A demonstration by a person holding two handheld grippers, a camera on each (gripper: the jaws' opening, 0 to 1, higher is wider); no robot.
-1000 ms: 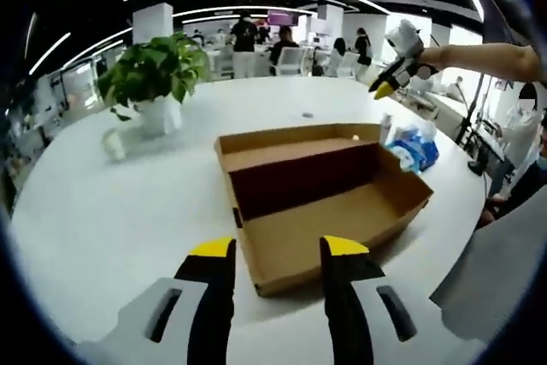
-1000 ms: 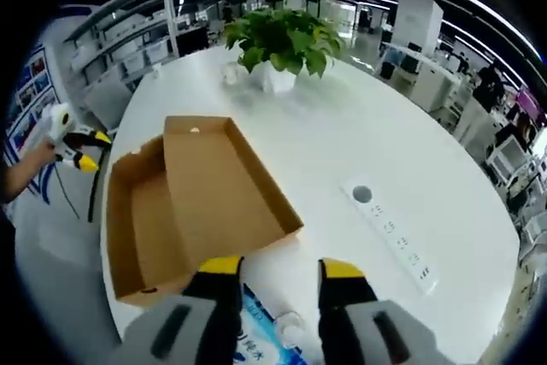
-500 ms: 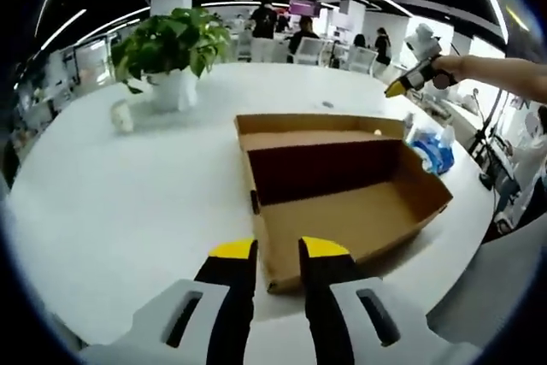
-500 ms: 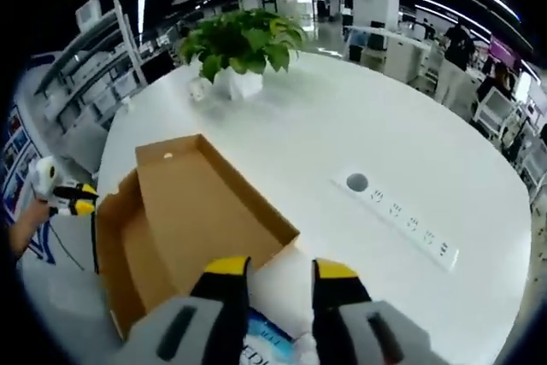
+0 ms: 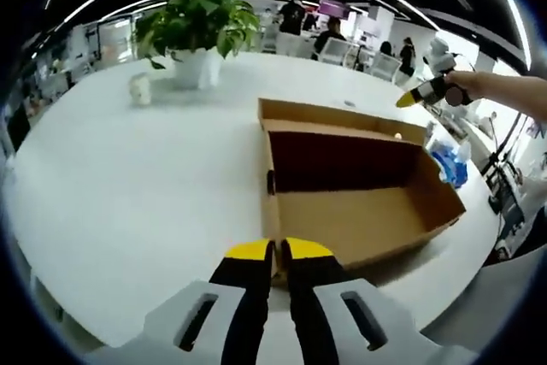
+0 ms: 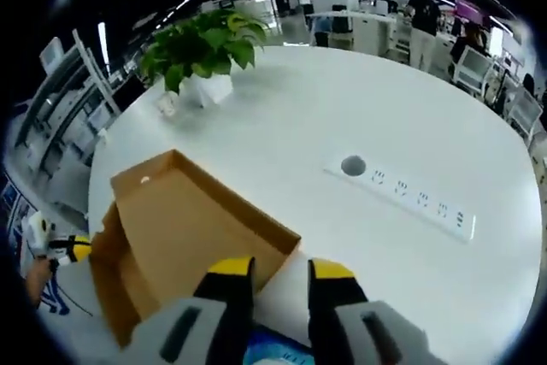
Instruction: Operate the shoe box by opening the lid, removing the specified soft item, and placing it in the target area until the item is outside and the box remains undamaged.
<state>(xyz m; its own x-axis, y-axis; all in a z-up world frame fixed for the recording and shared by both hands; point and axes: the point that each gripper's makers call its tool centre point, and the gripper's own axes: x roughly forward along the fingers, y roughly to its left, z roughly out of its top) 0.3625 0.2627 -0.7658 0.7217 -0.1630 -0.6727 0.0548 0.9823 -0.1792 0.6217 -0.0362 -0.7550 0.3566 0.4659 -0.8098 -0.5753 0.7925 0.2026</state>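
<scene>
The shoe box (image 5: 355, 203) lies open on the white bench (image 5: 128, 185), its lid folded back flat behind it and its brown inside bare. In the left gripper view the left hand-held gripper (image 5: 278, 252) sits nearest, its yellow-tipped jaws nearly pressed together with only a thin slit between them, right at the box's near corner; whether they touch the cardboard I cannot tell. Beyond the box's far right end lies a blue and white soft pack (image 5: 450, 160), just beside the box wall. Above it hangs the right hand-held gripper (image 5: 407, 100), held by a person's hand (image 5: 461, 87). In the right gripper view its own jaws stand a little apart, gripping nothing, over the blue pack (image 6: 272, 355) and the lid's corner. Farther off on the bench are a power strip (image 6: 410, 203), a potted plant (image 5: 198, 32) and a small cup (image 5: 139, 89).
</scene>
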